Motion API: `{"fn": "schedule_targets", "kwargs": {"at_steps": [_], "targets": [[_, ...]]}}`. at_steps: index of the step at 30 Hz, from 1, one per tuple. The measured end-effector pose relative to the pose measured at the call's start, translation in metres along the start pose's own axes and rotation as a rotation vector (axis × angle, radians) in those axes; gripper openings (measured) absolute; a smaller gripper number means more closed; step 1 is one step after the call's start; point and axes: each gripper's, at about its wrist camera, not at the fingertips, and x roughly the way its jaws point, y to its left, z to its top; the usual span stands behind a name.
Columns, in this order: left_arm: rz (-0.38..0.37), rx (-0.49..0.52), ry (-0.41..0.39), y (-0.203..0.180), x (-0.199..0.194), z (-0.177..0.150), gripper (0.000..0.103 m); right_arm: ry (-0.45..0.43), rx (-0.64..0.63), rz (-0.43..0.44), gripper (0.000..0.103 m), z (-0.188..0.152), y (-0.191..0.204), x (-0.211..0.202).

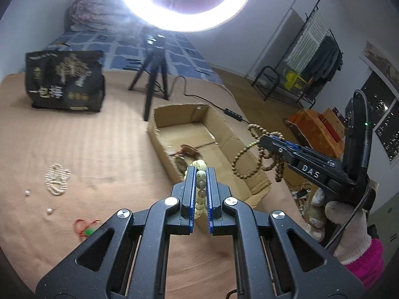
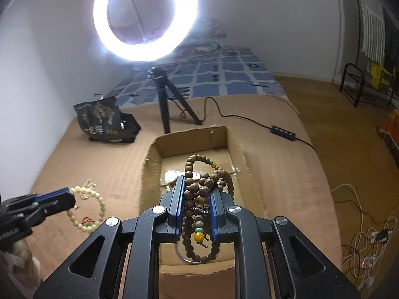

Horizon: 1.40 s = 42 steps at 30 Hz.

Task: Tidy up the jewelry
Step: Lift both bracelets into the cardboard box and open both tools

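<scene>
Now we carry beads in both grippers.
Our left gripper (image 1: 201,172) pinches a pale bead bracelet (image 1: 200,189) — our right gripper (image 2: 197,186) clamps wooden bead strands (image 2: 199,194) over the cardboard box (image 2: 234,149).

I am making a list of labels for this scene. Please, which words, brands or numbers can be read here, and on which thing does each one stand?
"DAS": white letters on the side of the right gripper.
"包梅": large pale characters on the black bag; its smaller print is too blurred to read.
"...nRobot.AI": cut off by the frame edge, on the body of the left gripper; only this ending reads.
No numbers can be read.
</scene>
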Motion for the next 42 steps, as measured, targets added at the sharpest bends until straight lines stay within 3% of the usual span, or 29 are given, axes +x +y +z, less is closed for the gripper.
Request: {"fn": "schedule_targets", "kwargs": {"at_steps": [12,19,22,37,38,42], "targets": [[-0.085,-0.018,0.054,-0.022,0.043,0.0,0.005,0.044,0.035,-0.01,0.016,0.001,-0.019,0.028],[-0.067,-0.021,0.076,-0.024,0.054,-0.002,0.006,0.05,0.033,-0.037,0.017,0.001,-0.018,0.035],[-0.063,-0.044,0.086,-0.021,0.057,-0.003,0.021,0.055,0.045,-0.035,0.018,0.001,-0.019,0.035],[0.001,0.019,0.046,-0.018,0.032,-0.003,0.021,0.031,0.052,-0.047,0.022,0.0,-0.017,0.017],[0.005,0.021,0.042,-0.017,0.029,-0.003,0.021,0.027,0.053,-0.048,0.024,0.0,-0.016,0.015],[0.032,0.029,0.019,-0.011,0.014,-0.002,0.021,-0.005,0.057,-0.062,0.049,0.001,-0.01,0.004]]}}
